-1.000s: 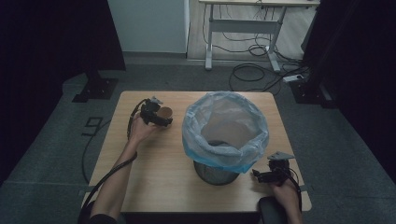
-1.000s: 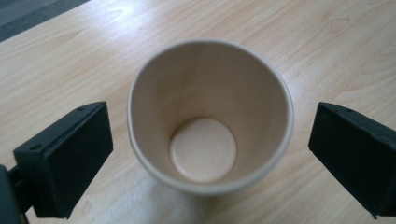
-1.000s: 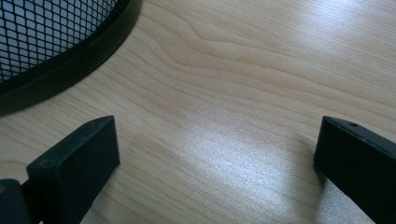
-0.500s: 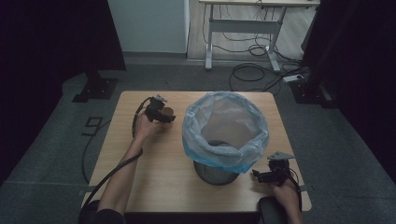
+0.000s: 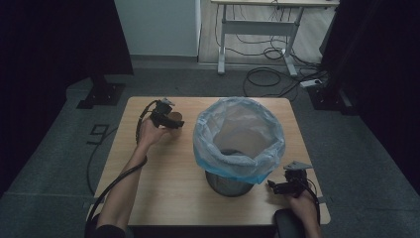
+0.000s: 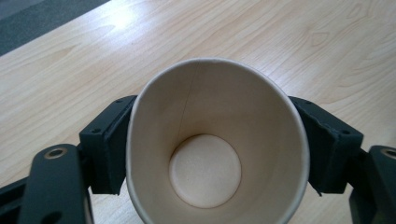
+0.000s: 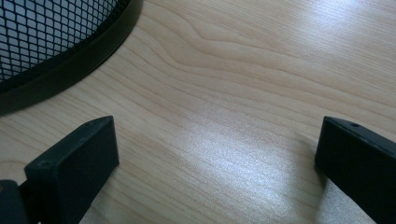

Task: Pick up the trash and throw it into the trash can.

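Observation:
My left gripper [image 5: 173,121] is shut on an empty paper cup [image 6: 212,154], squeezed between both jaws, with the cup [image 5: 174,119] lifted over the table's far left and its mouth facing the gripper's camera. A black mesh bin [image 5: 225,181] lined with a pale blue bag [image 5: 238,139] stands mid-table, just to the right of the cup. By the bin's base [image 7: 56,56] at the front right, my right gripper [image 5: 274,187] rests low over the wood, jaws wide apart with nothing between them [image 7: 217,154].
The wooden table [image 5: 163,188] has bare room at the front left. Behind the table is grey floor with cables [image 5: 267,74] and a desk frame [image 5: 257,25]. A black stand base [image 5: 101,94] sits at the far left.
The left gripper has carried the cup a little to the right, closer to the bin. The right gripper has stayed put.

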Tool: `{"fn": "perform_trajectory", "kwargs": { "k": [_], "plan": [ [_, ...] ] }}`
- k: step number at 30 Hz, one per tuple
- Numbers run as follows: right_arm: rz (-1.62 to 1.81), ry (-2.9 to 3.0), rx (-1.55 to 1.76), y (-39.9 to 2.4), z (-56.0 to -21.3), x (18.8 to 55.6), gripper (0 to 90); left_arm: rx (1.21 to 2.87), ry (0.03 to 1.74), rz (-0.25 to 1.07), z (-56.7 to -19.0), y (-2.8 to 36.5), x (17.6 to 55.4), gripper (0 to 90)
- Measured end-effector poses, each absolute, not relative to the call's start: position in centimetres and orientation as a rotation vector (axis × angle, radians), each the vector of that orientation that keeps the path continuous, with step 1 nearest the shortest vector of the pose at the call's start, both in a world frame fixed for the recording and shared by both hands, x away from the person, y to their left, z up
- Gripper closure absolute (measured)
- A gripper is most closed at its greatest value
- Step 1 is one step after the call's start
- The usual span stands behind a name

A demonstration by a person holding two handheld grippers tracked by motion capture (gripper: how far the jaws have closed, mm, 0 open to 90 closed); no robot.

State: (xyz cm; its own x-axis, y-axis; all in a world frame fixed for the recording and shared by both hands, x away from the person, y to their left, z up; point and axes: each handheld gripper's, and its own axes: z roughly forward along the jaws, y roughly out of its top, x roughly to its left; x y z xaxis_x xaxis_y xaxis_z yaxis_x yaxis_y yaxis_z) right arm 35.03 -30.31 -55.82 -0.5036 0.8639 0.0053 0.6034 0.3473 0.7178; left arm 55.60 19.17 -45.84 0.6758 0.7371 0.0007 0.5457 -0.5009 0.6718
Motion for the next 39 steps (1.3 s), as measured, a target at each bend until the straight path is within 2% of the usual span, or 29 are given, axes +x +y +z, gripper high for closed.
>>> {"fn": "perform_trajectory", "kwargs": {
  "k": [39],
  "plan": [
    [0.949,2.234,1.298,-30.1,-55.8,35.0,0.0,2.276,0.814,0.319,-32.2,18.8,50.8,22.4]
  ]
}}
